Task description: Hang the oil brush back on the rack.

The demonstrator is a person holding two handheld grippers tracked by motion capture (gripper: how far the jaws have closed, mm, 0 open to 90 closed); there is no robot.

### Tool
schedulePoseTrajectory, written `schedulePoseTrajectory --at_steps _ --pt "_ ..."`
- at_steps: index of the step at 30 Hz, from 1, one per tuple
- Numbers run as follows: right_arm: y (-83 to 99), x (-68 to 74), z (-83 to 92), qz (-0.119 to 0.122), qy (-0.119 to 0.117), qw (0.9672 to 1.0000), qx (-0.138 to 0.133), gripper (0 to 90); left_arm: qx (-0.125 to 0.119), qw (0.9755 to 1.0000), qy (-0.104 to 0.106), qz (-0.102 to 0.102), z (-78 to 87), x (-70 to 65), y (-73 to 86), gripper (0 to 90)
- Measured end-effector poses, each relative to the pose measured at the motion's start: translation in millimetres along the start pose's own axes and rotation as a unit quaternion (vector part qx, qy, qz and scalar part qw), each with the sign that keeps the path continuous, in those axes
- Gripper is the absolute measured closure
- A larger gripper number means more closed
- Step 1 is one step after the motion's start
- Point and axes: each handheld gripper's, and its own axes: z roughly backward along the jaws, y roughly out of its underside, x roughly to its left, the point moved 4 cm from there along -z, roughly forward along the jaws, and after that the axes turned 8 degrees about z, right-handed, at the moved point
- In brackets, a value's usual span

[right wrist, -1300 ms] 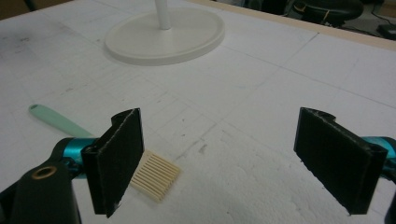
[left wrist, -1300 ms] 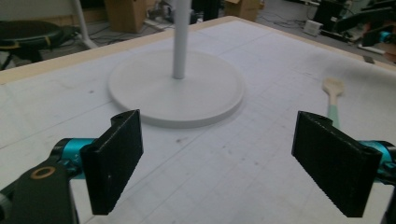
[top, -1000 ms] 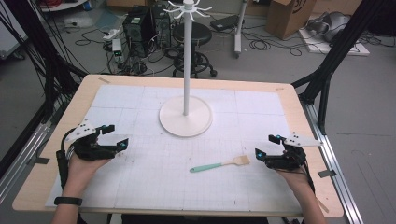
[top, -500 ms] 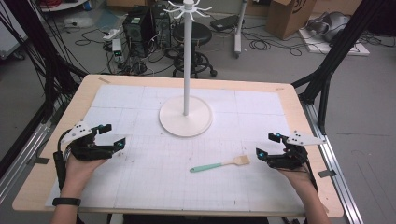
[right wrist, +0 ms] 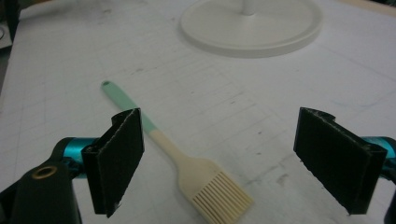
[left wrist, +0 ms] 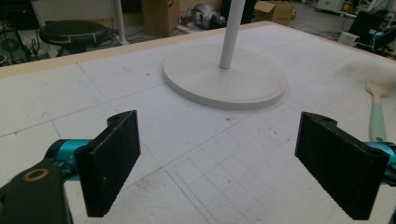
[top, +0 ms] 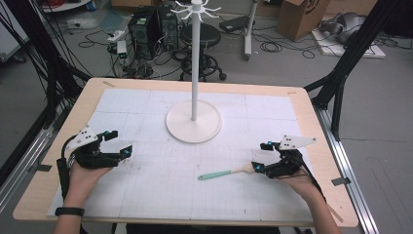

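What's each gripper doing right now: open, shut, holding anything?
Left gripper: open, empty.
Right gripper: open, empty, brush lying between its jaws.

Open white gridded mat (top: 146,195) between the two hands; broad bare stretch across the near half. Tall white pole stand on a round flat base (top: 194,122) blocks mid-table, its hooked crown high overhead. Mat lies bare to either side of the base. Mint-handled pastry brush with pale bristles (top: 226,172) lies flat just ahead of the right gripper (top: 262,157), between its spread jaws. Left gripper (top: 121,143), jaws wide, faces unobstructed mat up to the base.
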Motion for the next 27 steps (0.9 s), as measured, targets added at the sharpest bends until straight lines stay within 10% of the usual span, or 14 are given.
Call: schedulePoseTrajectory --at_steps 12,27 --pt "-8.2 15.6 -38.7 0.03 -0.05 0.997 0.052 18.9 0.002 1.0 0.005 0.002 0.8 -2.7 -0.3 15.1" --pt "0.7 27.5 -62.7 0.058 -0.093 0.9865 0.121 52.4 0.009 0.9999 0.009 0.005 0.4 -6.0 0.6 15.4"
